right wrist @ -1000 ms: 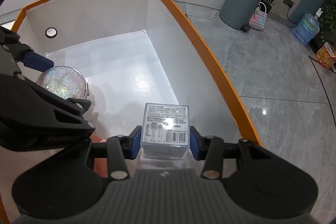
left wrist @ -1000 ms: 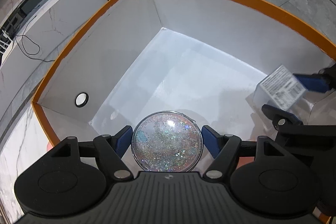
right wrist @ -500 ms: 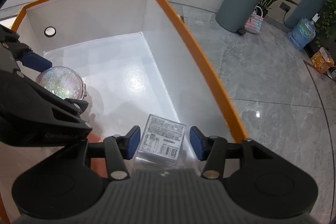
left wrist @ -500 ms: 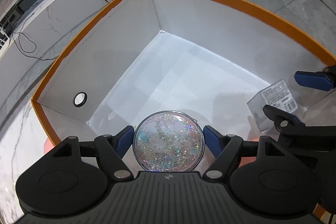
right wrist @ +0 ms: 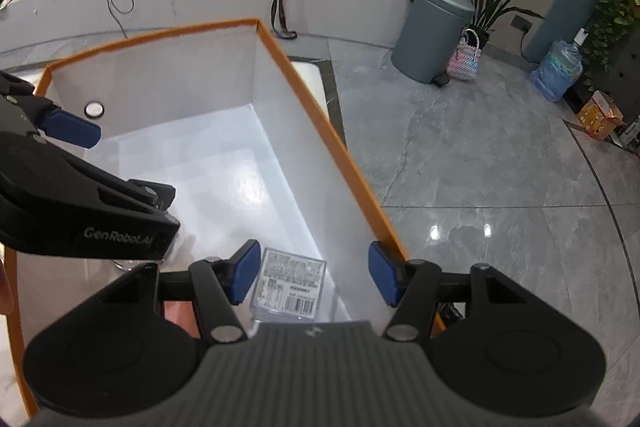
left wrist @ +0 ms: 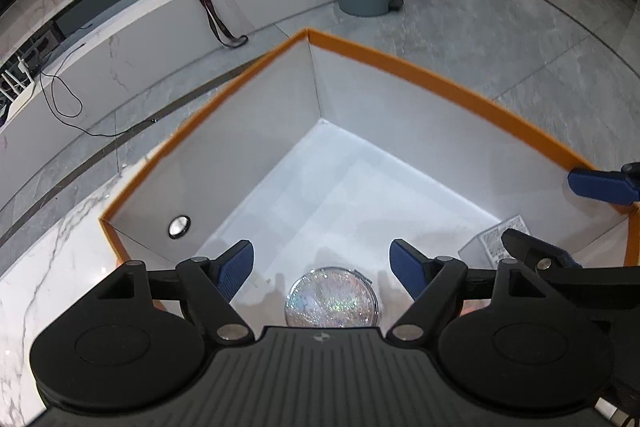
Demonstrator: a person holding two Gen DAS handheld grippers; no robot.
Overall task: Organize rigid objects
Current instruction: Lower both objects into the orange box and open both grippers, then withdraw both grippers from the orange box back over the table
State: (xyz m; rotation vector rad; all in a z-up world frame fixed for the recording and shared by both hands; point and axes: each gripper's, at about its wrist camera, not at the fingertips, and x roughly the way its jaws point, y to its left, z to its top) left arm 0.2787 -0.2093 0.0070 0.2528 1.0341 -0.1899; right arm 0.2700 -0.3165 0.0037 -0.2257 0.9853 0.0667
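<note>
Both released now: glittery round compact (left wrist: pixel 331 298) dropped from the left gripper (left wrist: pixel 321 265) onto the white floor of the orange-rimmed box (left wrist: pixel 440 81), near its front edge, with blue fingers (left wrist: pixel 236 267) spread wide above and clear of it. Same on the right: clear labelled case (right wrist: pixel 290 283) lying flat on the box floor against the right wall, right gripper (right wrist: pixel 313 275) open, touching nothing.
</note>
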